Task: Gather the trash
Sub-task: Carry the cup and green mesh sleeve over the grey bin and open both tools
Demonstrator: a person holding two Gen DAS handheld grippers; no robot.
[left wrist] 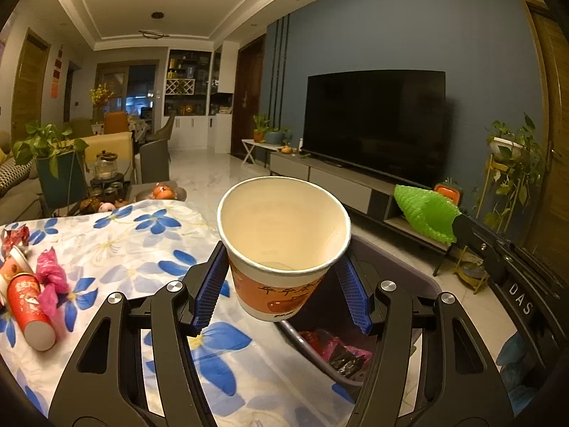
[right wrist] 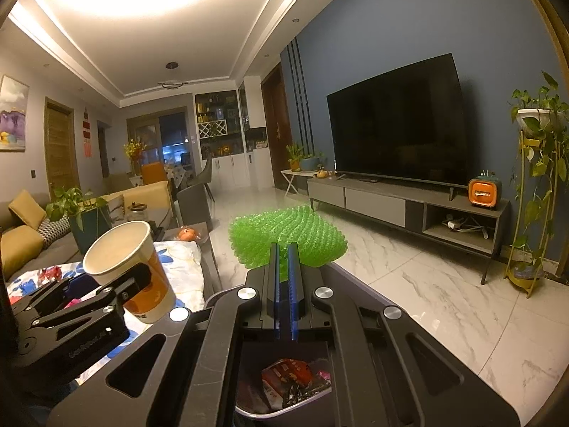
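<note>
My left gripper (left wrist: pixel 281 281) is shut on a white and orange paper cup (left wrist: pixel 281 245), held upright over the near rim of a grey trash bin (left wrist: pixel 402 252). The bin holds wrappers (left wrist: pixel 334 348) at its bottom. The same paper cup (right wrist: pixel 124 267) shows at the left of the right wrist view. My right gripper (right wrist: pixel 283 267) is shut on a green foam net sleeve (right wrist: pixel 288 235), held above the grey trash bin (right wrist: pixel 284 409). From the left wrist view the green foam net sleeve (left wrist: pixel 423 213) hangs to the right. On the floral tablecloth (left wrist: pixel 124 245) lie a red paper cup (left wrist: pixel 30 309) and pink wrappers (left wrist: pixel 51 277).
A TV (left wrist: pixel 377 121) stands on a low grey cabinet (left wrist: pixel 341 181) across a marble floor (right wrist: pixel 426 291). Plants (left wrist: pixel 49 146), a tea set (left wrist: pixel 105 170) and a fruit dish (left wrist: pixel 161 192) crowd the table's far end. A sofa (right wrist: pixel 21 242) runs along the left.
</note>
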